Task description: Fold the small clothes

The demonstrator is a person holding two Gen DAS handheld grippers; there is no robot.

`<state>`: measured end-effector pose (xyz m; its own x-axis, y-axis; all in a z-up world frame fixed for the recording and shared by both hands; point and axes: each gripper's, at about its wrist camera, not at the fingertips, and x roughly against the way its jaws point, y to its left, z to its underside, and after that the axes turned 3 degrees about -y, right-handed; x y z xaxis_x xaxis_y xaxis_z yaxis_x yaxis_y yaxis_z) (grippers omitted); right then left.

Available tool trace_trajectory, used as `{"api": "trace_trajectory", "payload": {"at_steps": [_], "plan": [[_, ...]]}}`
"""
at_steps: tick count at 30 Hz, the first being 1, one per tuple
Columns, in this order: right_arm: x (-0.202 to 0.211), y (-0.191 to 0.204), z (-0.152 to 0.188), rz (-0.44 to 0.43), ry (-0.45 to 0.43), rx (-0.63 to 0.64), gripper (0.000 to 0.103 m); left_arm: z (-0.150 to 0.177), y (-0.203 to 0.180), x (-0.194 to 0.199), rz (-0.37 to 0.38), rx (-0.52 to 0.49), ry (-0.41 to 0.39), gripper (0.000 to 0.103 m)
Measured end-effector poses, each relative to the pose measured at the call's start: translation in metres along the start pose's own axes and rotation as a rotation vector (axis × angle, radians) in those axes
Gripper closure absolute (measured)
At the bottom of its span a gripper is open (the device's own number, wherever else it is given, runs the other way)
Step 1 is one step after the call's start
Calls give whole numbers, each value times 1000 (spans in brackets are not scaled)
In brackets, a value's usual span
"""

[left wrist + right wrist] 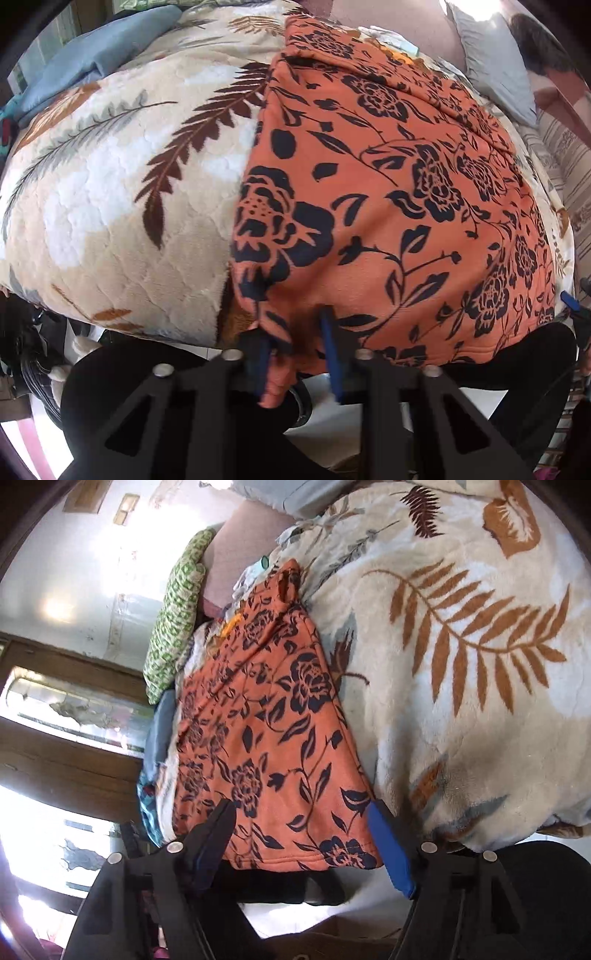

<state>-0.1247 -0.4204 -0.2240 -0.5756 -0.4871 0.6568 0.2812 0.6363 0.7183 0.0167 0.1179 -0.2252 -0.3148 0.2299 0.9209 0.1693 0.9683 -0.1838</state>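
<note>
An orange garment with a dark floral print (388,206) lies spread on a cream blanket with leaf patterns (110,206). My left gripper (295,332) is at the garment's near left corner; its jaws stand apart, with a fold of the orange cloth hanging between the blue pads (334,350), not pinched. In the right wrist view the same garment (266,746) lies lengthwise away from me. My right gripper (301,812) is wide open, straddling the garment's near hem, with nothing between its fingers. The right gripper's blue tip also shows in the left wrist view (570,301).
The blanket (461,664) covers a bed. A blue cloth (92,62) lies at the far left, a grey pillow (491,62) at the far right. A green patterned pillow (177,616) leans by the wall. A person's dark-clad legs (166,387) are at the bed's near edge.
</note>
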Motion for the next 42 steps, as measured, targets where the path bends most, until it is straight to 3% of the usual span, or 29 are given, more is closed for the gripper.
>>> {"api": "trace_trajectory", "payload": {"at_steps": [5,8,10,12,14,16,19,20,23,24,27,28,30,33,35,38,39,40,42], "plan": [[-32,-10,3,74,96,-6,42,0,20,3,33,44,4,88],[-48,-12,4,73,111,-5,54,0,19,2,50,29,7,76],[-49,-4,6,121,128,29,73,0,11,3,46,-2,-12,76],[-46,5,9,58,149,47,85,1,3,11,73,-31,-50,92],[-36,17,10,13,124,92,85,2,-5,16,69,-78,-78,92],[-34,15,7,60,114,97,85,1,-10,15,34,-104,-75,92],[-32,1,2,116,102,44,82,2,2,10,18,-65,-45,92],[-29,-3,1,101,93,20,82,3,6,9,15,-49,-42,87],[-15,-12,0,59,35,-13,79,2,12,5,13,-22,-12,55],[-12,-15,-1,61,28,-17,73,4,12,3,20,-21,-7,55],[-9,-25,-1,54,26,-43,39,4,4,2,42,-49,-10,55],[-9,-29,-1,56,31,-52,39,4,2,2,44,-60,-15,57],[-13,-32,1,57,44,-53,39,3,-2,2,38,-68,-20,74],[-25,-31,-1,8,93,-40,39,-1,0,0,45,-42,-25,91],[-38,-25,-1,29,143,-23,39,-4,2,-1,63,-26,-26,94],[-55,-14,7,83,197,2,53,-4,7,2,73,-4,-28,95],[-57,-9,8,89,208,12,71,-5,9,3,83,3,-29,95],[-56,-4,9,73,212,21,83,-5,10,5,89,7,-32,95],[-52,15,11,71,191,91,85,-5,14,8,91,7,-36,95]]}}
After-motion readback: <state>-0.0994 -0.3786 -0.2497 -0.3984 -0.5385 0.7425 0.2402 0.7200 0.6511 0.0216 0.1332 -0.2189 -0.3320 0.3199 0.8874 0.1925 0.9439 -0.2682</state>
